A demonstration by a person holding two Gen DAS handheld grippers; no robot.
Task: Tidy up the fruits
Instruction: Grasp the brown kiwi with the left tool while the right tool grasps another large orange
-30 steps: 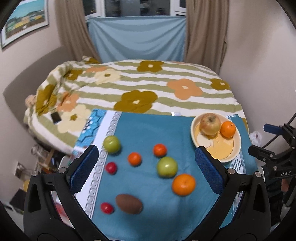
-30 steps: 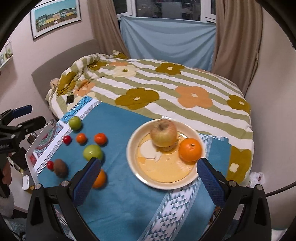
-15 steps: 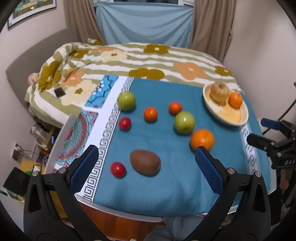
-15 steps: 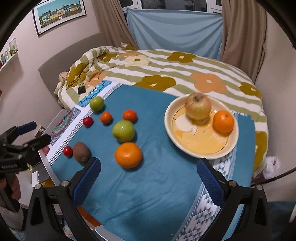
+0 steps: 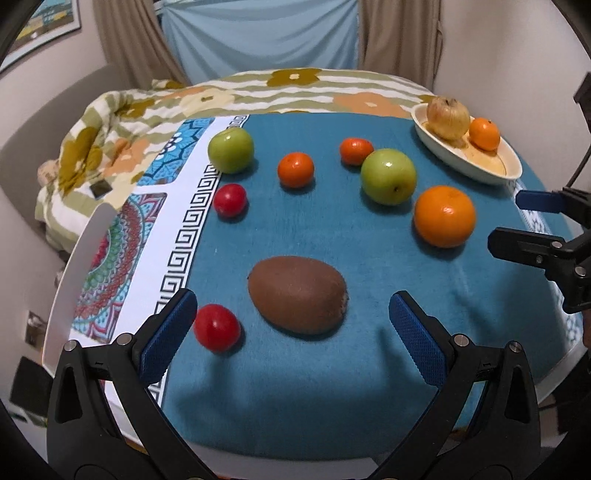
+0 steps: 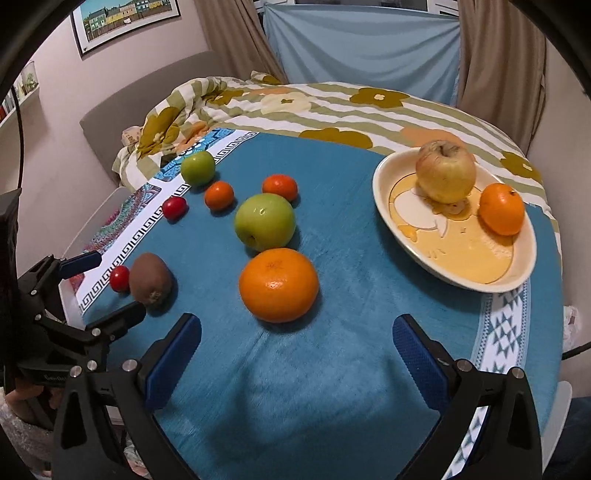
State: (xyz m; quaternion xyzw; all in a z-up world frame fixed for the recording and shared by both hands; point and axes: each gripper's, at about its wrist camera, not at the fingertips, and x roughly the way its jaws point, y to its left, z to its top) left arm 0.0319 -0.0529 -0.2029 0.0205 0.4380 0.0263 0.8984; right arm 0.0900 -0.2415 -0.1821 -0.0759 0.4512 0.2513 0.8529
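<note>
Both grippers moved closer; plate (image 6: 384, 192) holds apple (image 6: 445, 171), orange (image 6: 502, 208).

- Behind the surface (image 6: 332, 369) I see a bed under a striped quilt (image 6: 332, 107) with big olive and orange flowers.
- A pale blue cloth (image 6: 362, 55) hangs over the window, flanked by tan curtains (image 6: 498, 66).
- A framed picture (image 6: 125, 18) of coloured houses hangs on the pinkish wall (image 6: 55, 92).
- A grey headboard (image 6: 147, 96) backs the bed.
</note>
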